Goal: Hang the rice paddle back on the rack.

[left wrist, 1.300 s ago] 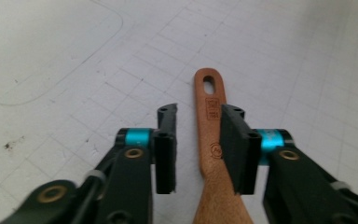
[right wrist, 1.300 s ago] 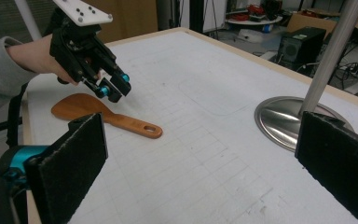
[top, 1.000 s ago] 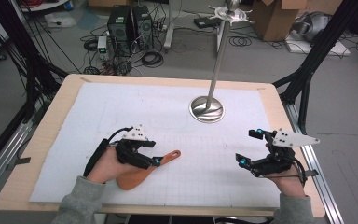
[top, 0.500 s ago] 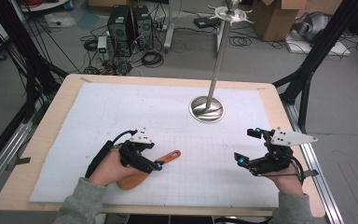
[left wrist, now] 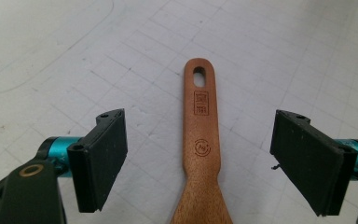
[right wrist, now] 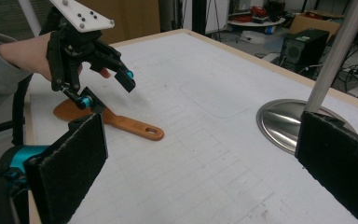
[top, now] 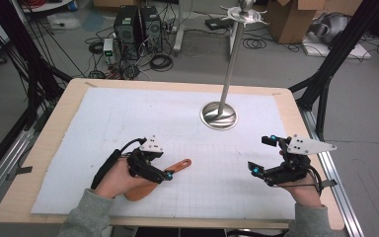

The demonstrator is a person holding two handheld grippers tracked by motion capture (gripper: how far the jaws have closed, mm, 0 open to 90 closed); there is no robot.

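Left gripper view puts the flat orange-brown wooden spatula (left wrist: 201, 140) lying on the white gridded paper sheet (left wrist: 279, 56), its slotted handle running straight up the gap between the two black jaws, with clear paper showing on either side of it. The pads (left wrist: 100, 158) stand wide and touch nothing; they have just been opening, and the handle sits between them unpinched. By my reading, this is the line-up for a grasp, or the instant after a let-go; the pictures do not settle which. If a pick-up is coming, the call is simple: sink a touch more, keep the handle centred, and close across its narrow neck just ahead of the blade.

High view: the left gripper (top: 167, 174) hangs over the spatula near the table's front edge, wrist tipped forward and down, the blade partly under the hand.

Out to the side, the right gripper (top: 252, 169) waits well apart, jaws spread wide with nothing between them, pointing across toward the spatula. Beyond both stands the polished steel pole stand on its round base (top: 219, 114).
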